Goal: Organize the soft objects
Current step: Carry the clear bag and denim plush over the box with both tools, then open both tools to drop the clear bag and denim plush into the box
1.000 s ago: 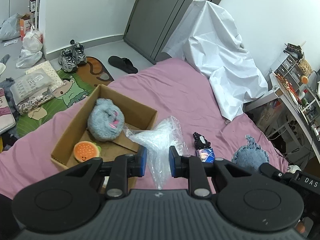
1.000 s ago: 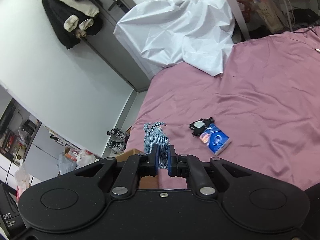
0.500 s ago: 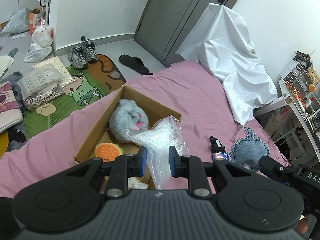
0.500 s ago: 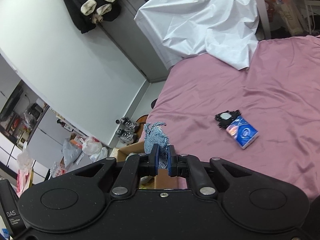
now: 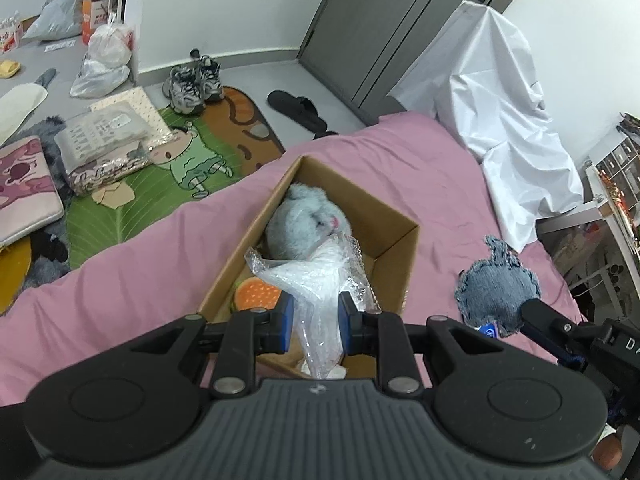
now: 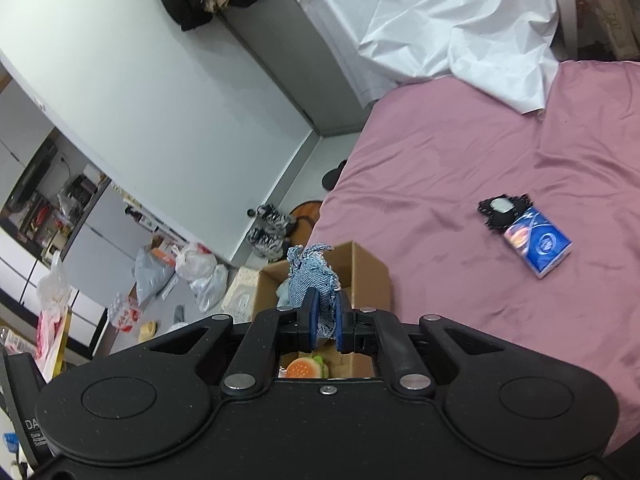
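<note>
Here our left gripper (image 5: 314, 316) pinches the crinkly, weightless plastic bag (image 5: 320, 276) over the cardboard box (image 5: 394, 240); our right gripper (image 6: 324, 322) clamps the limp denim piece (image 6: 312, 280) near the box; both want bunched-middle holds

Both views are bright and evenly lit by soft, diffuse indoor light, with only faint shadows; the cardboard box (image 5: 394, 236) shades its own inside. The white sheet (image 5: 508, 120) is close to overexposed, and the plastic bag (image 5: 320, 276) shows small glints. Fisheye distortion bends the walls and the door (image 5: 384, 12) toward the edges, and the corners darken. Focus is sharp throughout, without motion blur.
</note>
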